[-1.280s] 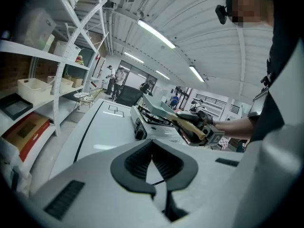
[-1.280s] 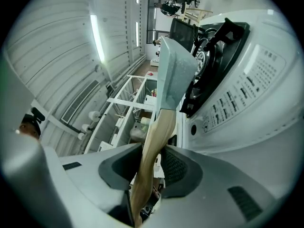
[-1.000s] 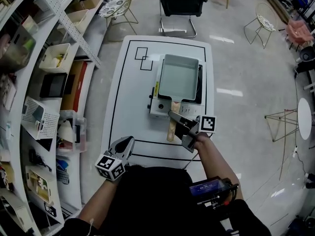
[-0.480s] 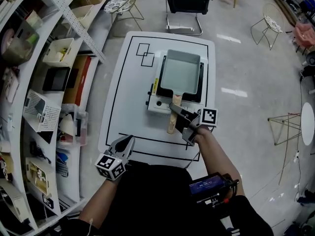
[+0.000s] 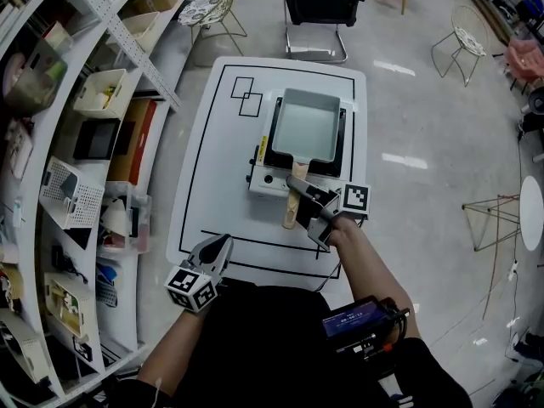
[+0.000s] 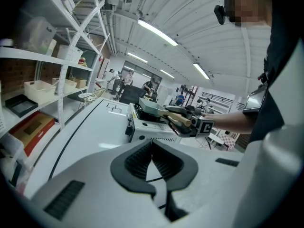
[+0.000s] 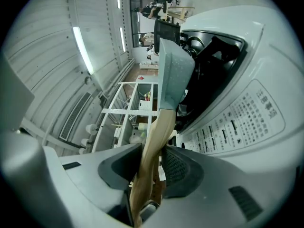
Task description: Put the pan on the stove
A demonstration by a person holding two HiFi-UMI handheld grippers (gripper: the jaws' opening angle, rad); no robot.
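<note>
The grey rectangular pan (image 5: 304,127) lies flat on the white portable stove (image 5: 268,179) in the middle of the table. Its wooden handle (image 5: 292,206) points toward me. My right gripper (image 5: 304,211) reaches in from the near right, shut on that handle. In the right gripper view the handle (image 7: 152,151) runs between the ribbed pads, and the jaws are opening. The pan (image 7: 173,72) and stove (image 7: 237,113) fill that view beyond the jaws. My left gripper (image 5: 219,246) hovers at the table's near edge, shut with nothing in it (image 6: 152,160).
The white table (image 5: 212,168) carries black outline markings. Shelves with bins (image 5: 93,100) run along the left. A black office chair (image 5: 319,7) stands beyond the far end, with wire chairs (image 5: 463,41) around it. People stand far back (image 6: 118,77).
The head view has shifted a little. The pan stays on the stove with my right gripper at its handle, and the left gripper has not moved.
</note>
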